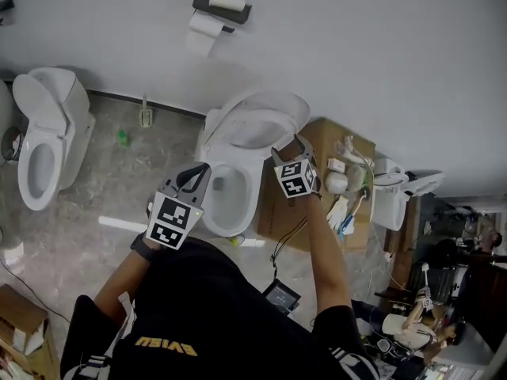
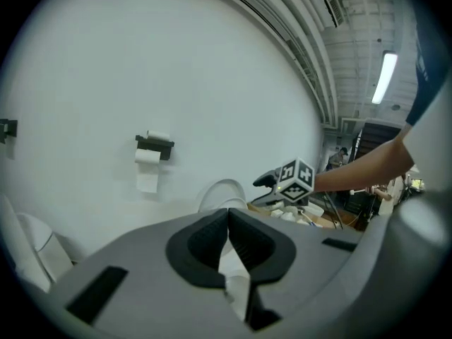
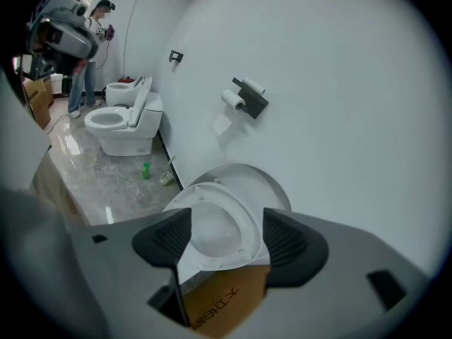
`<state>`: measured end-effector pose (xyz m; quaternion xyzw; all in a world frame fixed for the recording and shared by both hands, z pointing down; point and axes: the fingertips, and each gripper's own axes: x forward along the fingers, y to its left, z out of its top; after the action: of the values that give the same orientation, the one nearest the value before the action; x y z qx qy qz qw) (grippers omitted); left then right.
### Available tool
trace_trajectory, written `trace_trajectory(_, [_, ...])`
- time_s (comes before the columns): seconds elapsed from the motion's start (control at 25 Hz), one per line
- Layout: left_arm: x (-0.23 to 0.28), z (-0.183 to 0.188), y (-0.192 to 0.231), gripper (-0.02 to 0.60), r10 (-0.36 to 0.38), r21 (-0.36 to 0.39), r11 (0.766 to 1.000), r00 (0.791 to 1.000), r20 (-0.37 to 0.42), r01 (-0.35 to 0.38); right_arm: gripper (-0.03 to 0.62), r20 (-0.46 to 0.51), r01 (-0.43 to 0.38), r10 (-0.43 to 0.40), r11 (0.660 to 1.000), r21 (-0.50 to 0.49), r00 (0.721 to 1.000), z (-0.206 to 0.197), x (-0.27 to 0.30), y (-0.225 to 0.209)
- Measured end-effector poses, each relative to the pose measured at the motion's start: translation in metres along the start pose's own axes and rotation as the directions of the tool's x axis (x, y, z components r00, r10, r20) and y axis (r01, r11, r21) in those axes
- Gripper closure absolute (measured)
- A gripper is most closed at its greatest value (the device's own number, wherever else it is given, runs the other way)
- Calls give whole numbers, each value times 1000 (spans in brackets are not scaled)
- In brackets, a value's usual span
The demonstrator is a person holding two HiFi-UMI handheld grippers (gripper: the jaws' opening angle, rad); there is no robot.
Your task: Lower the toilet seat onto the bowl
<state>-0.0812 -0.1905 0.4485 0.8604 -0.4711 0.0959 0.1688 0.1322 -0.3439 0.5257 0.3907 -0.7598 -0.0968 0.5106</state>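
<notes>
Left gripper closed, empty, parked just left of toilet bowl. Right gripper open, nothing pinched, at bowl's right rear, aimed at toilet seat. Seat still raised, leaning on lid behind bowl. Step: approach for grasp. Next: jaws over seat edge, clamp, swing it forward and down slowly onto bowl.

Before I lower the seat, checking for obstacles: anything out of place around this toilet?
A cardboard box with clutter on top stands close beside the bowl, an odd spot; a small green bottle sits loose on the floor by the wall.
</notes>
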Motion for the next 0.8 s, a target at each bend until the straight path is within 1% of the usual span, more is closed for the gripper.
trace_trajectory(0.08, [-5, -7, 0, 569, -1, 10, 1000, 1000, -19, 1, 306, -10, 11, -12, 1000, -15, 1000, 2, 18, -9])
trace_trajectory(0.16, [-9, -16, 3, 569, 7, 8, 1000, 999, -44, -7, 316, -32, 18, -19, 999, -37, 999, 1, 35, -17])
trace_trajectory(0.36, [-22, -29, 19, 569, 50, -32, 998, 995, -82, -53, 329, -114, 13, -30, 990, -143, 993, -6, 80, -28])
trace_trajectory(0.44, [-23, -31, 21, 569, 70, -32, 997, 994, -87, -73, 406, -138, 3, -29, 983, -184, 990, -9, 91, -33])
trace_trajectory(0.6, [-25, -32, 30, 569, 107, -10, 994, 990, -92, -108, 411, -180, -16, -33, 964, -267, 983, -14, 113, -43])
trace_trajectory(0.72, [-29, -35, 36, 569, 125, -35, 991, 988, -94, -129, 411, -221, -37, -32, 954, -299, 975, -20, 130, -46])
trace_trajectory(0.8, [-31, -39, 40, 569, 139, -49, 988, 985, -100, -145, 411, -247, -49, -28, 954, -296, 969, -25, 138, -46])
